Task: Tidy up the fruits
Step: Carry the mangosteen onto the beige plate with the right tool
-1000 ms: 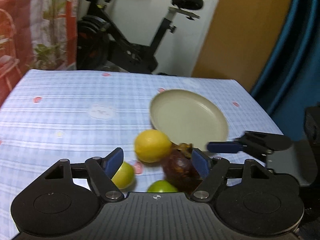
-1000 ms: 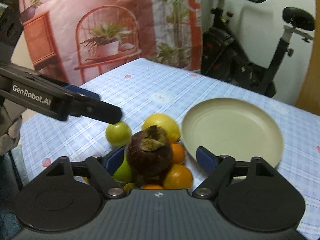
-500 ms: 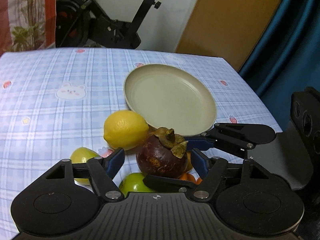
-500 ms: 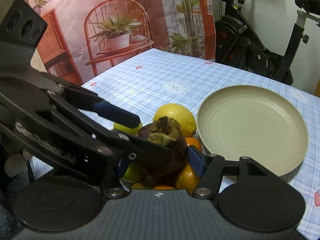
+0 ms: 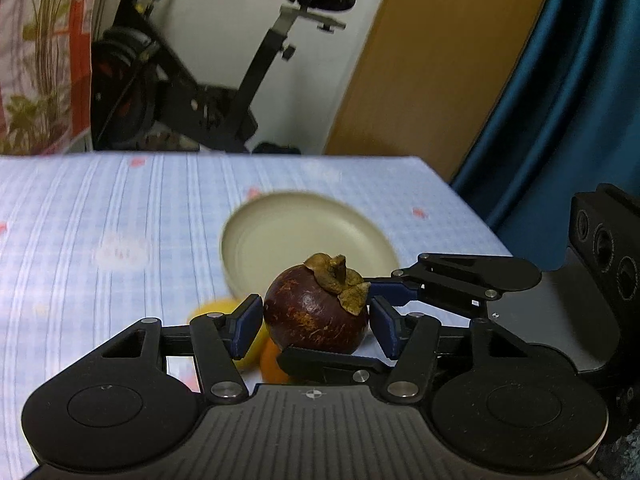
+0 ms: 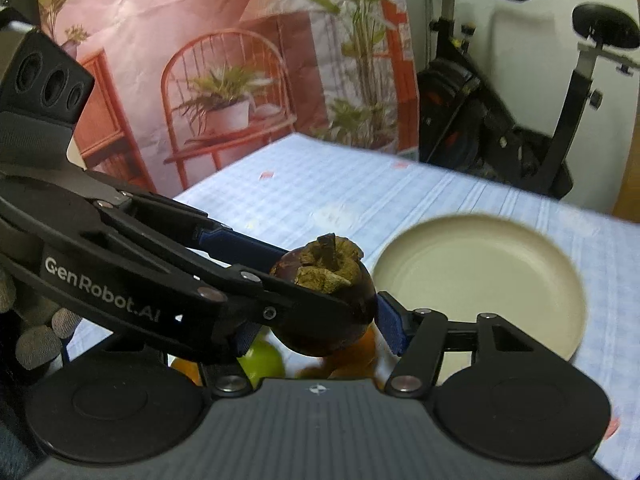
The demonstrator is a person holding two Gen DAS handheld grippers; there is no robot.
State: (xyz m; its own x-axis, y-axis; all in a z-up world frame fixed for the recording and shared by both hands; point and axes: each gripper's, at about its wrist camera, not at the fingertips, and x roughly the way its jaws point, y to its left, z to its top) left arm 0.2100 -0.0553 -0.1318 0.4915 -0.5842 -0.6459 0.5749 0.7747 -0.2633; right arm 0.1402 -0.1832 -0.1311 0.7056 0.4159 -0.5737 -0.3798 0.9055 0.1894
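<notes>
Mangosteen (image 5: 316, 316) sits lifted off the checked tablecloth (image 5: 120, 216), just in front of the beige plate (image 5: 308, 236); both grippers are on it at once. Left gripper (image 5: 316, 322) has just been closing, pads hugging its sides; right gripper (image 6: 320, 320) closed earlier, clamped on the same fruit; lemon (image 5: 224, 308) and orange (image 5: 272, 364) lie below.

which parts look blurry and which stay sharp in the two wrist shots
Left wrist view: mangosteen and left gripper sharp; plate, tablecloth smeared. Right wrist view: the same, exercise bike soft, edges bowed by the fisheye.
</notes>
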